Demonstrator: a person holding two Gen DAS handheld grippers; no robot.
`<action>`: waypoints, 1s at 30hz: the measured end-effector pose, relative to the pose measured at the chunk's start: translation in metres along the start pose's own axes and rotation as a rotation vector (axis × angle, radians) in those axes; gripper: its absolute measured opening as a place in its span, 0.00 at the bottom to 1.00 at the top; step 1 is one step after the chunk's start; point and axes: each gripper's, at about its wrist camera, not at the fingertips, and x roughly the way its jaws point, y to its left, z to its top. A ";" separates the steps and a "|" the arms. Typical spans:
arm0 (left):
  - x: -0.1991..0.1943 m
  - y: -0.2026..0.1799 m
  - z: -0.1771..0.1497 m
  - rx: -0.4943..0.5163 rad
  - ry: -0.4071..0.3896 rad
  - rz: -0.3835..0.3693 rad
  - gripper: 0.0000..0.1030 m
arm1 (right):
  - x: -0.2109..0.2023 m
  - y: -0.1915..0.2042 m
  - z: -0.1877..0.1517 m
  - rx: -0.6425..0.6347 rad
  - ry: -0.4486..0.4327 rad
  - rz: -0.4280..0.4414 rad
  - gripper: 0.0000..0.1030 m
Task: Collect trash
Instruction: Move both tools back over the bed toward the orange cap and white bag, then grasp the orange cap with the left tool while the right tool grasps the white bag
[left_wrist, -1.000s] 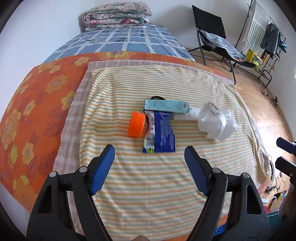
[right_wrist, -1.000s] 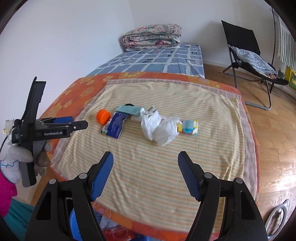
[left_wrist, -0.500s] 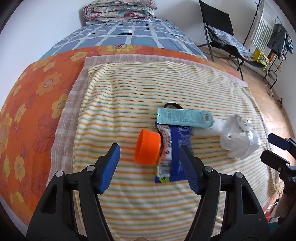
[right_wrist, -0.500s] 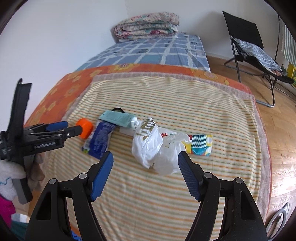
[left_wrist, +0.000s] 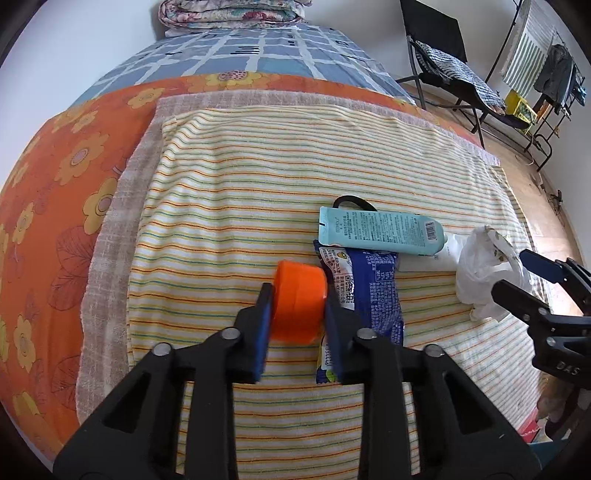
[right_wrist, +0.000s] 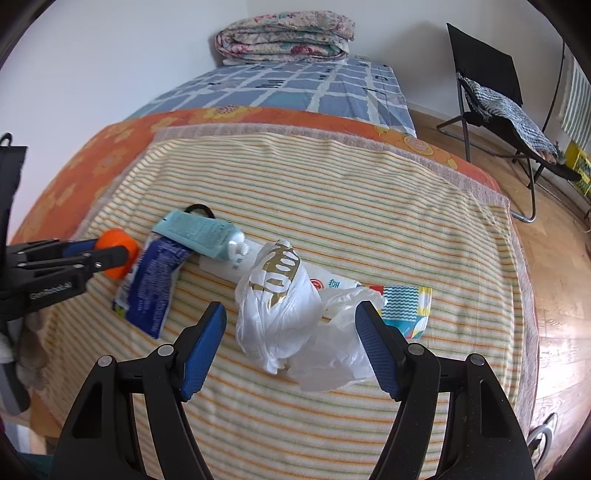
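My left gripper (left_wrist: 298, 295) is shut on an orange cap (left_wrist: 298, 303) lying on the striped towel (left_wrist: 258, 192); it also shows in the right wrist view (right_wrist: 117, 254). Beside the cap lie a blue snack wrapper (left_wrist: 373, 291), a teal tube (left_wrist: 380, 230) and a black hair tie (left_wrist: 351, 201). My right gripper (right_wrist: 291, 325) is open around a crumpled white plastic bag (right_wrist: 284, 314), just above it. A white box (right_wrist: 332, 284) and a wavy-patterned packet (right_wrist: 406, 306) lie behind the bag.
The towel lies on an orange flowered sheet (left_wrist: 48, 192) over a bed with a blue checked sheet (right_wrist: 295, 85) and a folded quilt (right_wrist: 284, 37). A black folding chair (right_wrist: 495, 96) stands on the wooden floor at right.
Both grippers moved forward and down toward the trash. My left gripper closed on the orange cap. My right gripper came over the white bag, still open.
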 end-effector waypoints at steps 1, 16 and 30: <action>0.000 0.000 0.000 0.001 -0.002 0.000 0.22 | 0.000 -0.001 0.001 -0.002 0.000 -0.006 0.70; -0.015 0.004 -0.003 -0.002 -0.042 -0.005 0.21 | -0.018 -0.011 -0.002 -0.007 -0.047 0.040 0.13; -0.054 0.007 -0.010 -0.019 -0.091 -0.042 0.21 | -0.077 -0.017 -0.007 0.008 -0.151 0.126 0.08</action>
